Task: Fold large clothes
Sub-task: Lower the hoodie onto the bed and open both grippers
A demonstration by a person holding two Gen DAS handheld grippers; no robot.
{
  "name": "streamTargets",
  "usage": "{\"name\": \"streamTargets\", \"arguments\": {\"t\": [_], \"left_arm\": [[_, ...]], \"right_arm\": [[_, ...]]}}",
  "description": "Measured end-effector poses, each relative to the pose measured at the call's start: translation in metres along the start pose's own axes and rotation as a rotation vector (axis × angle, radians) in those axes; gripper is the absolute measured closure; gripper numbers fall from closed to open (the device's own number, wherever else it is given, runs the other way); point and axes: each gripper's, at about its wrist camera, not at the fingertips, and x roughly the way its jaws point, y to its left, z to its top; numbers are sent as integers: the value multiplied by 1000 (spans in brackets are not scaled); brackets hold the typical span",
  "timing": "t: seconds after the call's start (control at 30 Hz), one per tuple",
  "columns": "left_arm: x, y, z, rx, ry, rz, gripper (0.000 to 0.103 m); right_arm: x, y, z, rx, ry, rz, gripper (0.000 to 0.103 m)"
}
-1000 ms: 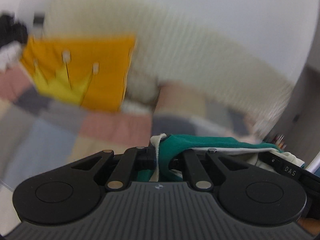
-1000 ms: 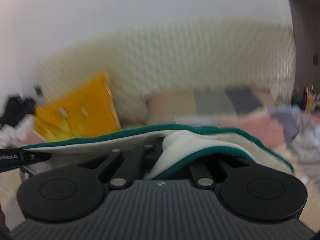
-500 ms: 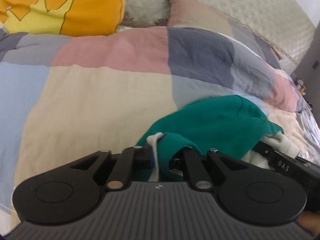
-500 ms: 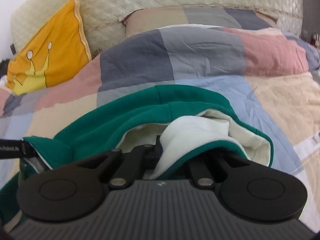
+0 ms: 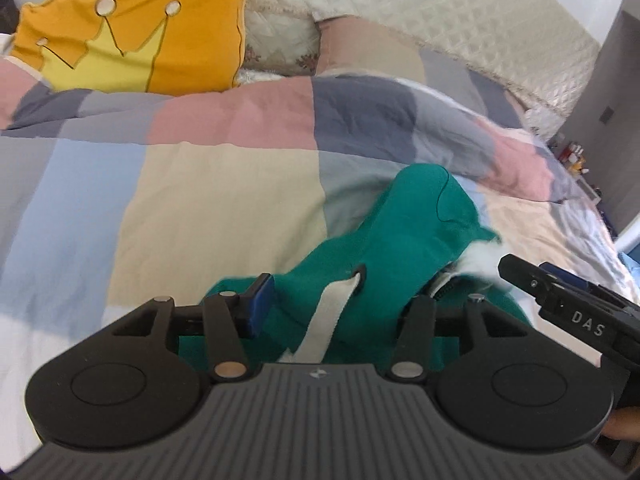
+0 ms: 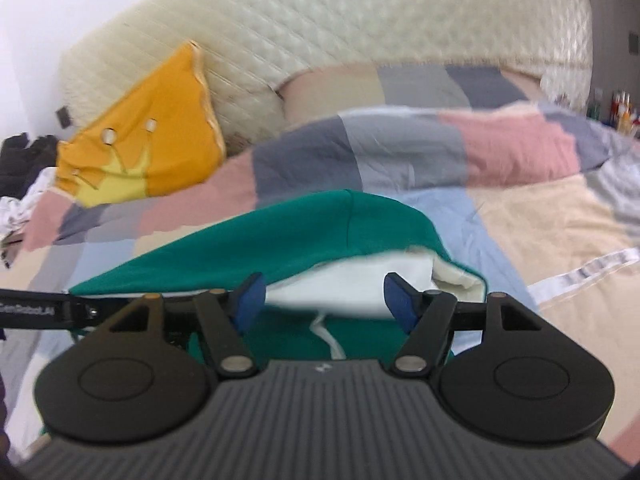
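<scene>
A green hooded garment (image 5: pixel 404 240) with a white lining (image 6: pixel 352 284) and a white drawstring (image 5: pixel 324 320) lies bunched on the patchwork quilt (image 5: pixel 224 200). My left gripper (image 5: pixel 344 304) hovers just over its near edge. Its jaws are opening, and green cloth and the drawstring lie loosely between them; one blue pad (image 5: pixel 260 304) is bare. My right gripper (image 6: pixel 324 300) is also opening, over the white lining, with both blue pads clear of the cloth. Each gripper shows at the edge of the other's view: the right gripper (image 5: pixel 560 304) and the left gripper (image 6: pixel 36 308).
A yellow cushion (image 5: pixel 132 36) with a crown design leans against the cream quilted headboard (image 6: pixel 360 32) at the back. A checked pillow (image 6: pixel 400 88) lies behind the folded-up quilt. Dark clothes (image 6: pixel 24 160) are piled at the far left, small bottles (image 6: pixel 616 108) at the far right.
Both grippers were shut on the green garment's edge and have spread their jaws, letting it go. They came down toward the bed, and the garment now rests on the quilt.
</scene>
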Motion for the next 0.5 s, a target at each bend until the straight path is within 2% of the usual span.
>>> {"name": "streamTargets", "arguments": {"t": [0.13, 0.23, 0.37, 0.5], "left_arm": [[-57, -10, -26, 19, -1, 12, 47], [-89, -15, -53, 52, 41, 24, 45], [-117, -10, -100, 54, 66, 43, 39], [-132, 3, -146, 20, 24, 41, 34]], "right_arm": [[-63, 14, -7, -36, -30, 16, 36], [-110, 23, -20, -49, -47, 25, 36], [-163, 32, -49, -80, -60, 29, 36], [-199, 36, -88, -93, -68, 39, 36]]}}
